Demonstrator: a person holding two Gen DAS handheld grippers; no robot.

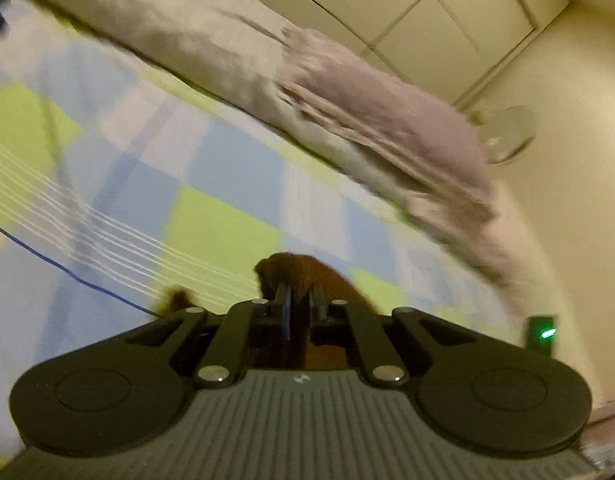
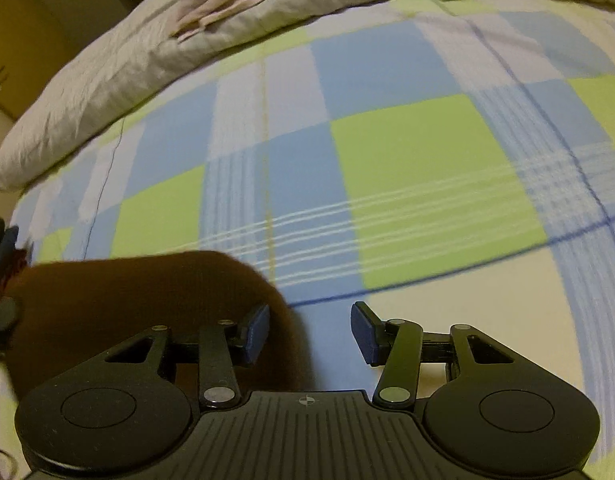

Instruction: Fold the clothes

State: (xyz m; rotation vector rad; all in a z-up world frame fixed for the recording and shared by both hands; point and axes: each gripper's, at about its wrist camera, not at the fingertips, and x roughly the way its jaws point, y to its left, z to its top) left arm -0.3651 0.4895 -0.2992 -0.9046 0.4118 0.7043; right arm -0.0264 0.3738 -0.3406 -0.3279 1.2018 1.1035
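The left gripper (image 1: 298,300) is pinched tight on a bunched edge of the dark brown knit garment (image 2: 147,312), which lies on the blue, green and white checked bedsheet (image 2: 407,168). The right gripper (image 2: 310,332) stands half open and empty, its left finger over the garment's rounded right edge, so it is nearest that free side.

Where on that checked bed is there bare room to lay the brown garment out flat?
The checked sheet lies bare between the grey pillow at the far edge and the brown garment near the right gripper. It is crowded only near the left gripper, pinching the garment, and along the far edge under the pinkish cloth.
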